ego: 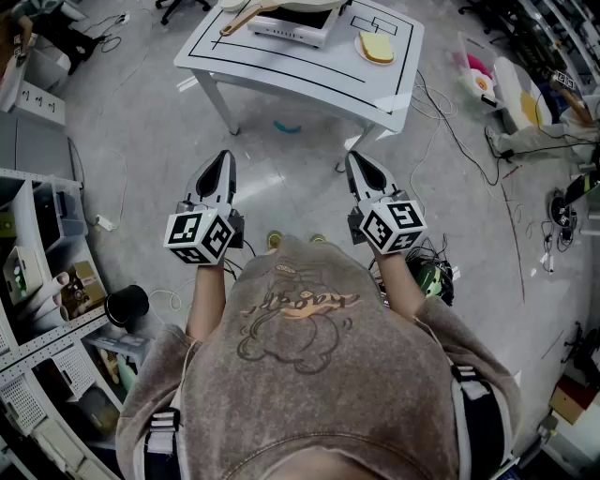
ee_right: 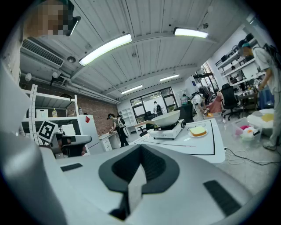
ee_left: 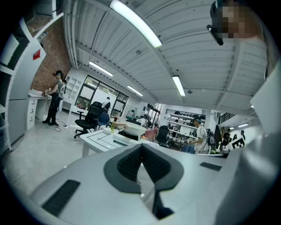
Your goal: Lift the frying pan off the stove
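Observation:
A white frying pan [ego: 277, 4] with a wooden handle sits on a white portable stove [ego: 292, 30] on the white table [ego: 281, 70] ahead of me. From the left gripper view the pan [ee_left: 134, 127] and the stove [ee_left: 124, 139] look small and distant. The right gripper view has the pan [ee_right: 167, 118] and the stove [ee_right: 169, 131] closer. My left gripper [ego: 222, 159] and right gripper [ego: 355, 159] hover side by side over the floor, well short of the table. Both the left gripper [ee_left: 141, 147] and the right gripper [ee_right: 141, 149] are shut and hold nothing.
A plate with toast [ego: 377, 47] lies on the table's right side. Cables [ego: 450, 122] trail over the floor at right, and a teal scrap [ego: 286, 127] lies under the table. Shelving [ego: 37, 281] stands at left. An office chair [ee_left: 90, 121] and people [ee_left: 55, 97] are beyond.

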`<state>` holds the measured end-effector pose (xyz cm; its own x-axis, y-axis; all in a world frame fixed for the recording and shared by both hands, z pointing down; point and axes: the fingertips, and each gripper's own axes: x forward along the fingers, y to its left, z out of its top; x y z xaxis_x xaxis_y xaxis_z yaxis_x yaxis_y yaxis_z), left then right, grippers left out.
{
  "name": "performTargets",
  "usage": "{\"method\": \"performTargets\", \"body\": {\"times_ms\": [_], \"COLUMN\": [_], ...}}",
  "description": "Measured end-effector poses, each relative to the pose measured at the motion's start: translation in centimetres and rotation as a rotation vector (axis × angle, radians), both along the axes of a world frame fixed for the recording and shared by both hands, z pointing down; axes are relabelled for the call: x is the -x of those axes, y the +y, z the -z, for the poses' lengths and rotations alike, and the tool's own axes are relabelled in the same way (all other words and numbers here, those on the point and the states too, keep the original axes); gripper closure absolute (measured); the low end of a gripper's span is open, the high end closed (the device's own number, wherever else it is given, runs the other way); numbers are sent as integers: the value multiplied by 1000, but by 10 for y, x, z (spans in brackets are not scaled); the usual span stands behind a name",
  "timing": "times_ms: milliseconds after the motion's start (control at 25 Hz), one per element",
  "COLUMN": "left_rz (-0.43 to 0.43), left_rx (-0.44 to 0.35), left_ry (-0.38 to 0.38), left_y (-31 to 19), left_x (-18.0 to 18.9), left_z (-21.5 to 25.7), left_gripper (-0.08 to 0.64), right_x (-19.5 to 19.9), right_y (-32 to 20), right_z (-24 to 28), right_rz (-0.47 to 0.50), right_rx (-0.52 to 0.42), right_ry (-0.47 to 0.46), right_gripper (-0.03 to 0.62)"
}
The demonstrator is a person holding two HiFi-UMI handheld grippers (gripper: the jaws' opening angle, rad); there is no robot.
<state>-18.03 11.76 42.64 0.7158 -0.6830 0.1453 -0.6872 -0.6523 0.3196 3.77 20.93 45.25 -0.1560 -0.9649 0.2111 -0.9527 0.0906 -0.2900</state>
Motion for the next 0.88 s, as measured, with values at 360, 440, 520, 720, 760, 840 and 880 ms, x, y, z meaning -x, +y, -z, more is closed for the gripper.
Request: {"method": "performTargets", "body": {"times_ms": [360, 440, 520, 720, 760, 840, 880], "left_rz": [-41, -55, -67, -80, -83, -89, -91], "left_rx": [35, 27, 12, 15, 15, 12, 8], "left_ry": [30, 31, 27, 22, 21, 18, 17], "left_y": [-18, -24, -31, -48, -52, -59, -64], "left_x": [12, 13, 13, 9, 8, 4, 2], "left_z": [-11, -8, -6, -13, -14, -16, -16], "left_gripper": [552, 552, 552, 552, 552, 552, 552], "right_x": [11, 13, 15, 18, 17, 15, 13], "right_y": [-2, -3, -6, -21, -24, -32, -37], "right_z": [-15, -17, -16, -18, -19, -20, -20], "right_rz": [-74, -88, -90, -90, -91, -95, -98], "right_rx": [10, 19, 23, 32, 32, 25, 19], "right_ry": [-44, -45, -30, -9, -10, -13, -15], "right_gripper": [601, 603, 603, 601, 601, 601, 601]}}
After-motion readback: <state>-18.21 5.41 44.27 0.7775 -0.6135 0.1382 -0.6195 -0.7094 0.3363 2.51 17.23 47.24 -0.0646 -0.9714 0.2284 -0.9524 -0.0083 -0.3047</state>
